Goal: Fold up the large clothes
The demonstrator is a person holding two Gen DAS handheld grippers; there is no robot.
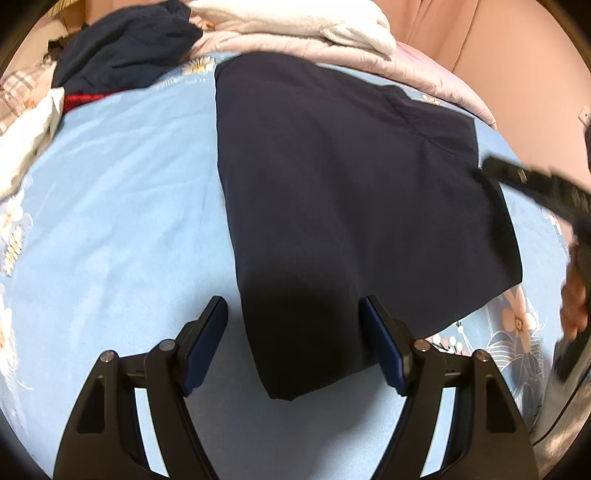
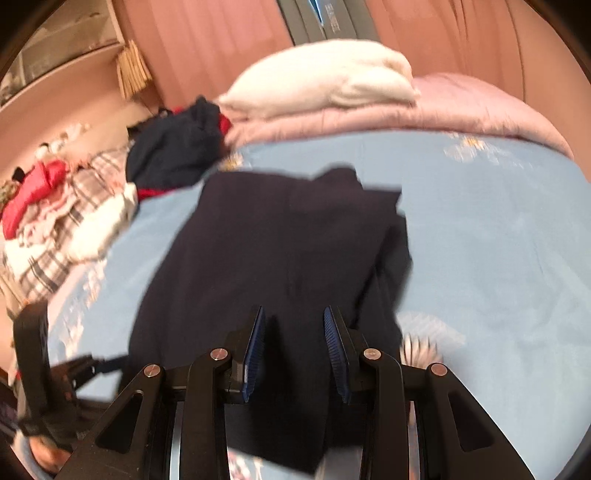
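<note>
A dark navy garment [image 1: 351,192] lies folded flat on the light blue bed sheet [image 1: 129,203]. My left gripper [image 1: 293,306] is open, hovering over the garment's near corner, jaws wide apart and empty. The right gripper shows blurred at the right edge of the left wrist view [image 1: 491,168], touching the garment's right edge. In the right wrist view the garment [image 2: 266,251] lies ahead and under my right gripper [image 2: 293,317], whose jaws stand partly apart above the cloth with nothing between them. The left gripper appears blurred at lower left there [image 2: 92,365].
A heap of clothes [image 2: 66,206] lies at the left of the bed: plaid, white and red pieces, plus a dark blue garment [image 1: 125,48]. A white folded blanket [image 1: 306,22] rests on a pink quilt [image 2: 443,110] at the far end. Pink curtains [image 2: 207,44] hang behind.
</note>
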